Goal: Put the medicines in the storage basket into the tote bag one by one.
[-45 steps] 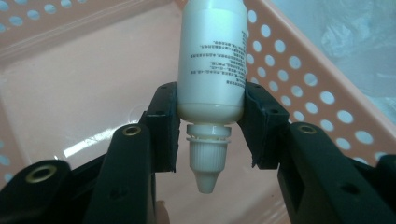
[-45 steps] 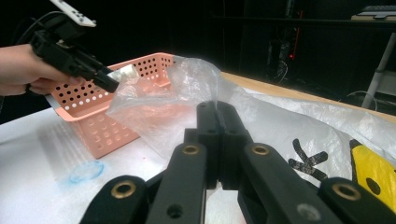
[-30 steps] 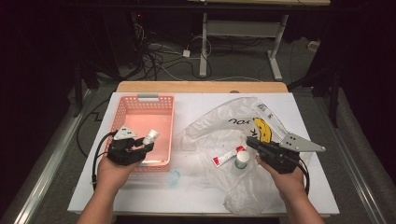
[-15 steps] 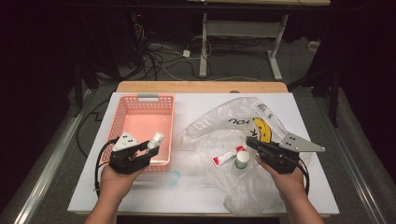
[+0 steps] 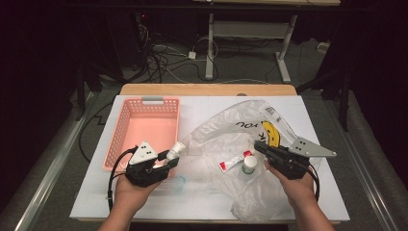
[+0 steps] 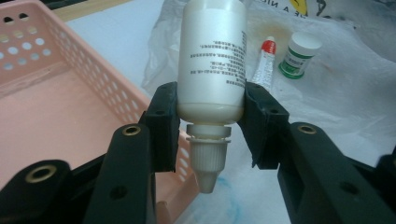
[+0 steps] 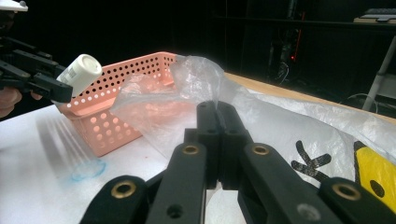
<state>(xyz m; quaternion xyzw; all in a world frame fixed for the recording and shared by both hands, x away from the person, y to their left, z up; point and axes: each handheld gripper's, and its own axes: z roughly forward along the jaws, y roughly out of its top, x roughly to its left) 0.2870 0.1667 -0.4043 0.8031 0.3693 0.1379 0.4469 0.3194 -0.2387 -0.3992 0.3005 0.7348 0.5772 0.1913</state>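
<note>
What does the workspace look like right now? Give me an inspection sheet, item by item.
Surface: white table top with a small blue ring mark near the front edge.
Job's things: white bottle held cap end toward the camera; pink basket with nothing seen inside.
Clutter: crumpled clear plastic bag with a yellow print; a red-capped tube and a green-labelled jar lying on it.
Grippers: left gripper shut on the white bottle beside the basket's near corner; right gripper shut, pinching the plastic bag.
Cables: black cable looping from the left gripper; loose cables on the floor behind.
Surroundings: dark room, table legs beyond.
</note>
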